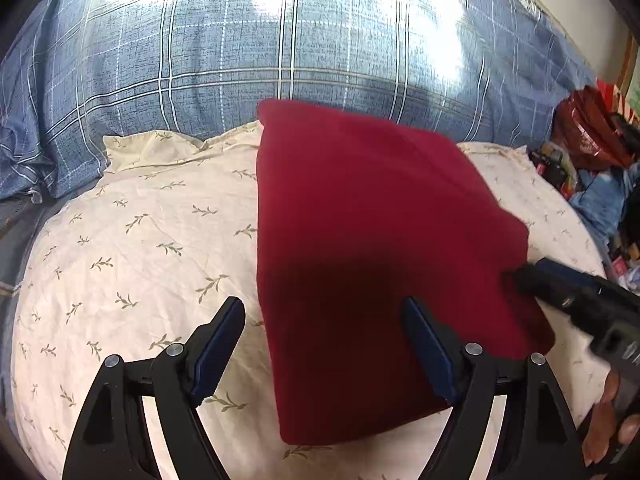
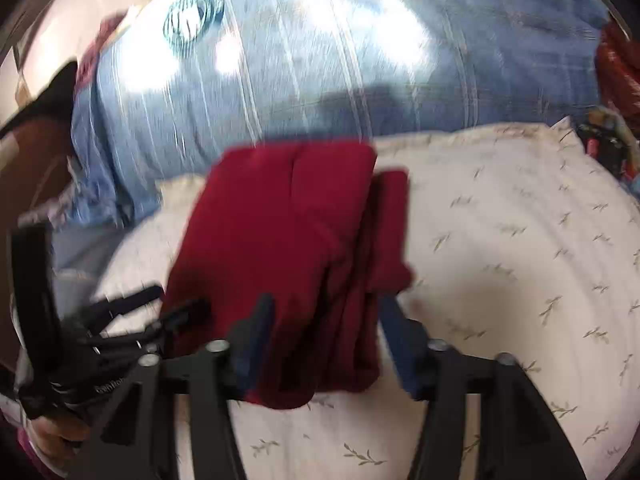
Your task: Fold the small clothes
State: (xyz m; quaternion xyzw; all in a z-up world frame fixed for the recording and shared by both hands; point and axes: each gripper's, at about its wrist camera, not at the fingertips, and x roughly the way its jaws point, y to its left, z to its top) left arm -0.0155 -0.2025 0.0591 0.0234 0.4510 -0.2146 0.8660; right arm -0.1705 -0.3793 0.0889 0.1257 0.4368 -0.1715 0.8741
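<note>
A folded dark red garment (image 1: 372, 232) lies flat on a cream leaf-print cloth (image 1: 140, 248). My left gripper (image 1: 322, 308) hovers open over the garment's near left edge, one finger beside the fabric and the other above it. My right gripper's tip (image 1: 524, 276) reaches the garment's right edge. In the blurred right wrist view the red garment (image 2: 280, 232) shows layered folds, and my right gripper (image 2: 325, 304) stands open with the near end of the fabric between its fingers; the pads do not press it. The left gripper (image 2: 148, 300) appears at the garment's left side.
A blue plaid duvet (image 1: 280, 52) rises behind the cream cloth. A clutter of red bags and other items (image 1: 592, 140) sits at the far right. A hand (image 1: 608, 420) holds the right gripper's handle. Cream cloth stretches to the right of the garment (image 2: 520, 260).
</note>
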